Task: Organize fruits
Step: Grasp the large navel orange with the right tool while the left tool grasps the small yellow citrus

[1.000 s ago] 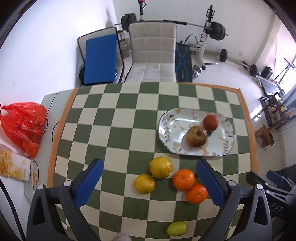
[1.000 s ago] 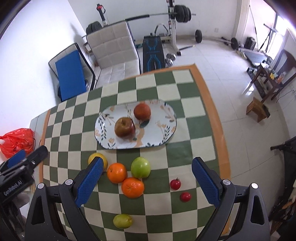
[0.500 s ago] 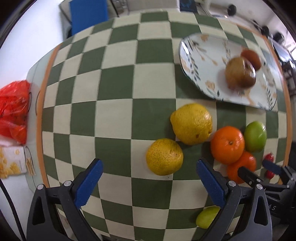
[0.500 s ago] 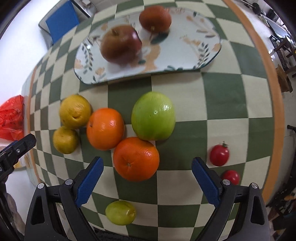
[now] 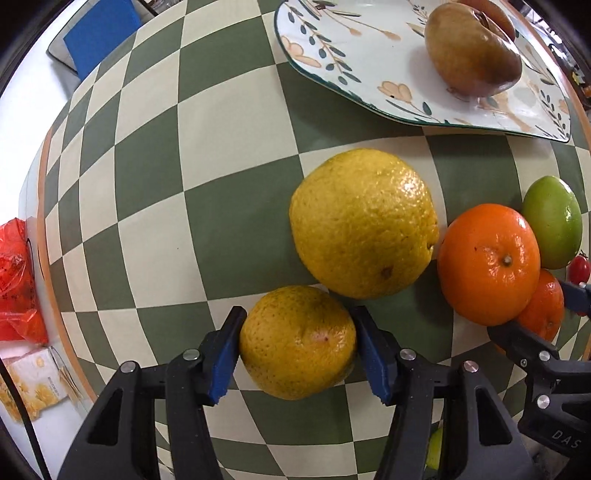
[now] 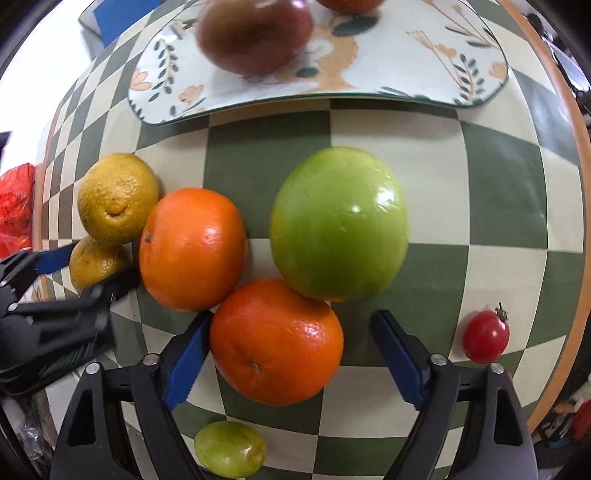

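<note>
Between the blue pads of my left claw sits the small yellow orange, both pads pressed against its sides, so that claw is clamped on it, low over the tabletop. Just ahead of it lies the big yellow citrus, touching the small one. My right claw is also down low, its jaws apart: the left pad touches the near orange, while the right pad stands clear of it with a gap of checkered cloth showing. Ahead of that claw, the green apple rests against the near orange, and a second orange sits ahead and to the left. A cherry tomato lies off to its right, and a small green fruit lies under the claw's body.

Green and cream checks cover the tabletop, with an orange border at the edge. A red plastic bag sits off to the left of my left claw.

Farther ahead of both claws is the floral plate, holding a dark red-brown apple; a second fruit behind it is mostly cut off.
</note>
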`<state>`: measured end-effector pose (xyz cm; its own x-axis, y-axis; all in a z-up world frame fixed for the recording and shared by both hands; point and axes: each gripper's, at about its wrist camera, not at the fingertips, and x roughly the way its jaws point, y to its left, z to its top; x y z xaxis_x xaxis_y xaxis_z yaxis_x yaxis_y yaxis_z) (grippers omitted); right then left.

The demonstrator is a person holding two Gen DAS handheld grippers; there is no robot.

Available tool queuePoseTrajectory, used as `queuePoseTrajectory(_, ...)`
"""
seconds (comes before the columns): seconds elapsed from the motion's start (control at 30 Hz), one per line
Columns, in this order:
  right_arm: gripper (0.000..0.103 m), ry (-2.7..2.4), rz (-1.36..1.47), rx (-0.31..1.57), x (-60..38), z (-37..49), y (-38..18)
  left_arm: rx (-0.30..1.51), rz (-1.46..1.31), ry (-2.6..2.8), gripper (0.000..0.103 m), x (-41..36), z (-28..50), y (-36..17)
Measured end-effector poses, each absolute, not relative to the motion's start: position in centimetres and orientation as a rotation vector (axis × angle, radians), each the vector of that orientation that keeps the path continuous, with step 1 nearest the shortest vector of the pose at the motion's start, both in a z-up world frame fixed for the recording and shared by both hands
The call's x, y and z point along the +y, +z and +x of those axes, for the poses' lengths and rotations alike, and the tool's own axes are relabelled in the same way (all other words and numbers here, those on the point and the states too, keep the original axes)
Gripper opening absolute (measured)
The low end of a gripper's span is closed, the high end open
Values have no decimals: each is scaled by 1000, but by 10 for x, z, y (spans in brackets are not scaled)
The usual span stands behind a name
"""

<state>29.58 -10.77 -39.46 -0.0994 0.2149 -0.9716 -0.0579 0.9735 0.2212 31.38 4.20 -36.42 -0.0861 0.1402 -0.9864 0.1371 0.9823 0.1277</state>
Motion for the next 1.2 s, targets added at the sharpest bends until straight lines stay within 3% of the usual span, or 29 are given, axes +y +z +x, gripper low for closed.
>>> queuePoseTrajectory(0.1, 68, 277, 137, 1656, -103, 293, -391, 1672, 93, 39, 56, 51, 301, -360)
queuePoseTrajectory(0.37, 68, 262, 147, 1716, -129, 264, -390, 1696, -128, 113, 56, 58, 249, -359)
queuePoseTrajectory(0.63, 71, 255, 242, 1730, -151, 254, -393, 1672, -66, 119, 56, 43, 243, -358)
queuePoseTrajectory(0.9, 75, 249, 162, 1741, -131, 262, -395, 1666, -50, 122, 56, 35, 241, -351)
queuePoseTrajectory(1.2, 69, 233, 38, 1724, -94, 255, -396, 1664, -55, 123, 56, 39, 237, -351)
